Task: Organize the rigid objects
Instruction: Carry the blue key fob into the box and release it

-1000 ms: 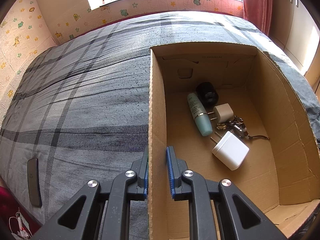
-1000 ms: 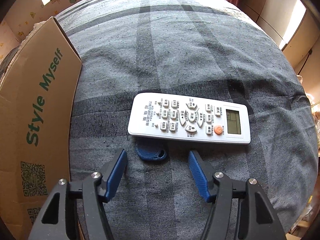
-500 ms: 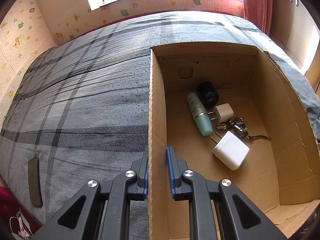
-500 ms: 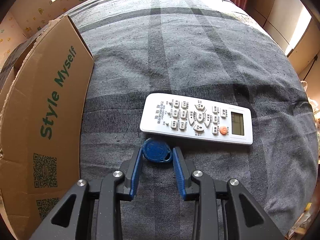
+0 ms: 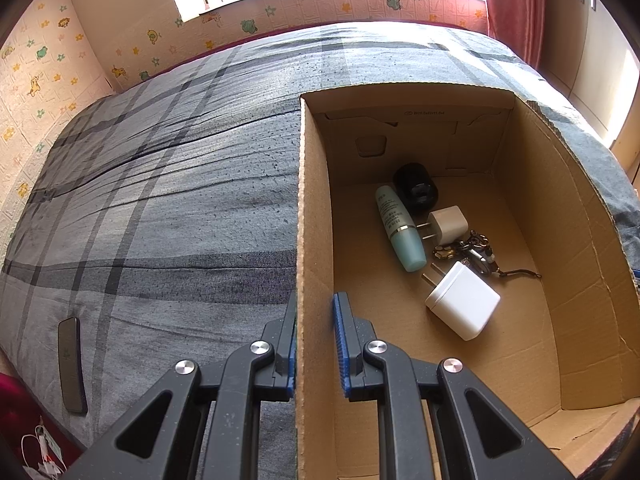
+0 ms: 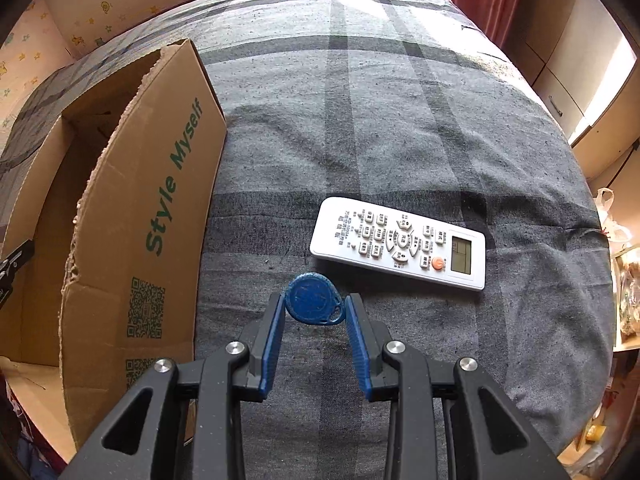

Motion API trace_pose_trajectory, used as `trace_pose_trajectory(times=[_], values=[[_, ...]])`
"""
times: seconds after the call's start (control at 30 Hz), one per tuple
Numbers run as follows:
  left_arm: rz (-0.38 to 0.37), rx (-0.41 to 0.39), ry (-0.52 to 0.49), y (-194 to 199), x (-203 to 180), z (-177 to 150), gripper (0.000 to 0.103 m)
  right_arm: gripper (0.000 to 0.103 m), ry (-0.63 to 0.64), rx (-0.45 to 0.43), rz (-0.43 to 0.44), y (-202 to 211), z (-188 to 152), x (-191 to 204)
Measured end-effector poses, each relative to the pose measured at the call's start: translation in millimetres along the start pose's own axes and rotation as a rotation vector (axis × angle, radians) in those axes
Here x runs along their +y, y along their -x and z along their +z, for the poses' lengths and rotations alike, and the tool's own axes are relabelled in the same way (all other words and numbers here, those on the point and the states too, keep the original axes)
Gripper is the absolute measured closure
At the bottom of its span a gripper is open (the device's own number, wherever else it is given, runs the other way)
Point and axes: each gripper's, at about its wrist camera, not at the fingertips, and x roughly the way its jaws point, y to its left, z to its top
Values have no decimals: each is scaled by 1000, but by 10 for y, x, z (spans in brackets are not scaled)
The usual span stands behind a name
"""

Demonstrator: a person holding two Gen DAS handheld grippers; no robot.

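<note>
My right gripper [image 6: 314, 306] is shut on a blue key fob [image 6: 313, 299] and holds it above the grey plaid bedspread. A white remote control [image 6: 400, 243] lies just beyond it to the right. The cardboard box [image 6: 140, 216] marked "Style Myself" stands to the left. My left gripper [image 5: 315, 322] is shut on the box's left wall [image 5: 310, 240]. Inside the box lie a teal tube [image 5: 398, 226], a black cap [image 5: 416, 190], a small white plug [image 5: 448, 224], a larger white charger [image 5: 464, 306] and a key bunch [image 5: 472, 254].
A dark phone-like slab [image 5: 71, 364] lies near the bed's left edge. The bedspread [image 5: 160, 200] stretches to the left of the box. Wardrobe doors [image 6: 580, 60] and a red curtain [image 6: 480, 0] stand to the right of the bed.
My right gripper closed on the blue key fob and lifted it off the bedspread, drawing back toward the box. My left gripper has kept its hold on the box wall.
</note>
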Motion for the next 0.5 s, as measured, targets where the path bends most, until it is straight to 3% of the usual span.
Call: trace_pose_trajectory(times=[0.5], values=[[-1,0,0,7,5,12,87,70,88,-47,3,557,21,213]])
